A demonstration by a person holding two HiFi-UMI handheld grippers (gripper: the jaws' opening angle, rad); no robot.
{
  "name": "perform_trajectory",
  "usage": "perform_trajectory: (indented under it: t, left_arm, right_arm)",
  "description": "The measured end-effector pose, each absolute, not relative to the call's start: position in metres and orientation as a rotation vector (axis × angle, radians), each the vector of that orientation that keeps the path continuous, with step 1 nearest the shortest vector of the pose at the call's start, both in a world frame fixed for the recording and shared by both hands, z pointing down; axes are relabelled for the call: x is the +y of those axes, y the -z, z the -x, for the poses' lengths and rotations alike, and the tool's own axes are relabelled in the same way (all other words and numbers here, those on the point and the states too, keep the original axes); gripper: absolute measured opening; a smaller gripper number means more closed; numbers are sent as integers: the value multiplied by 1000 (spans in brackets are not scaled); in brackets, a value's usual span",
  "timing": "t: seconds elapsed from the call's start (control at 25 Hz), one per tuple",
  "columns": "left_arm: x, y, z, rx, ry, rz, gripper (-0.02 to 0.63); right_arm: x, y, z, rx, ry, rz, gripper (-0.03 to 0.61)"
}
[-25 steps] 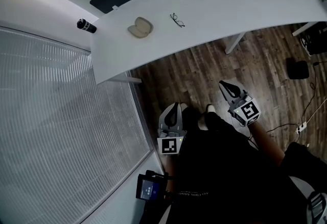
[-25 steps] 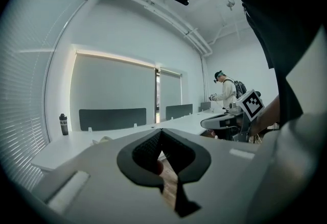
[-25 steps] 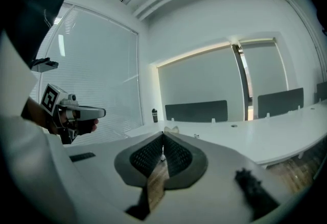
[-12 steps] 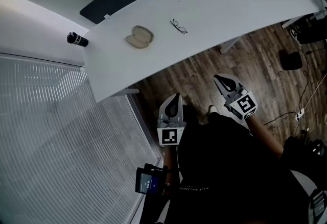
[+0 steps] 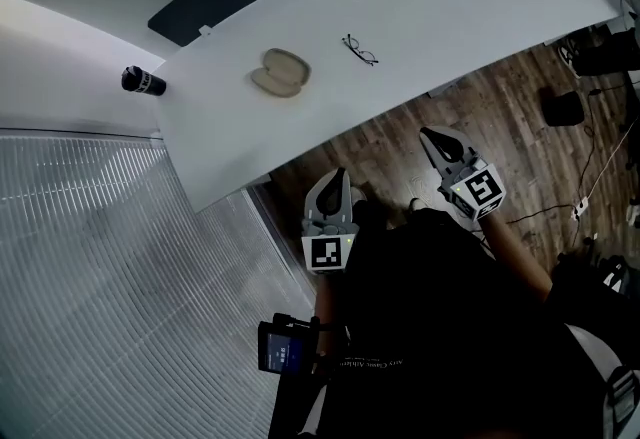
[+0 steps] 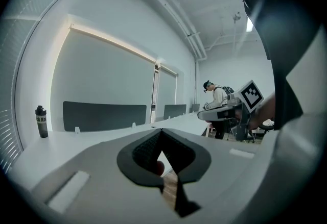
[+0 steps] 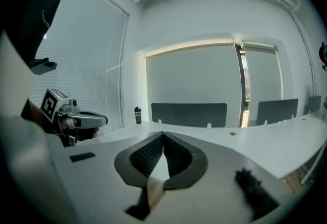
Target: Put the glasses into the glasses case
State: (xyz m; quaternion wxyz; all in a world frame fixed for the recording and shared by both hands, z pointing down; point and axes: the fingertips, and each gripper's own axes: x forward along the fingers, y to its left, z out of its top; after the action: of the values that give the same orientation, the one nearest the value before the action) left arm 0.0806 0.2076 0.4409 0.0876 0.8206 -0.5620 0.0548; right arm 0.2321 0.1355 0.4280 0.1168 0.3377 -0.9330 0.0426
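Note:
The beige glasses case (image 5: 281, 73) lies open on the white table (image 5: 470, 7), left of centre. A little to its right lie the dark-framed glasses (image 5: 360, 49), unfolded. Both grippers hang over the wooden floor, short of the table's near edge and well apart from both objects. My left gripper (image 5: 335, 179) (image 6: 161, 131) points at the table, its jaw tips together with nothing between them. My right gripper (image 5: 432, 137) (image 7: 162, 134) is likewise shut and empty. Neither gripper view shows the glasses or the case.
A black bottle (image 5: 143, 81) (image 6: 41, 121) (image 7: 137, 115) stands on the sill at the table's far left corner. Window blinds (image 5: 90, 257) fill the left side. Dark divider panels (image 6: 102, 116) line the table's far edge. Another person (image 6: 217, 96) stands far off.
Both grippers have moved forward towards the table's near edge, and the table now sits lower and nearer in the head view. The jaws stay shut.

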Motion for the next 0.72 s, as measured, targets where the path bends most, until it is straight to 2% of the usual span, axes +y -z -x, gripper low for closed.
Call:
perform_trajectory:
  t: [0.36,0.72]
  left_arm:
    - [172,-451,-37,-1643,-181,-2416,8]
    - [84,-456,-33,-1709,-251,-2300,8]
  right_arm:
    - [104,-443,-204,-2701,-152,-997,8]
    - [0,-459,-188,-2762,-252,-880,8]
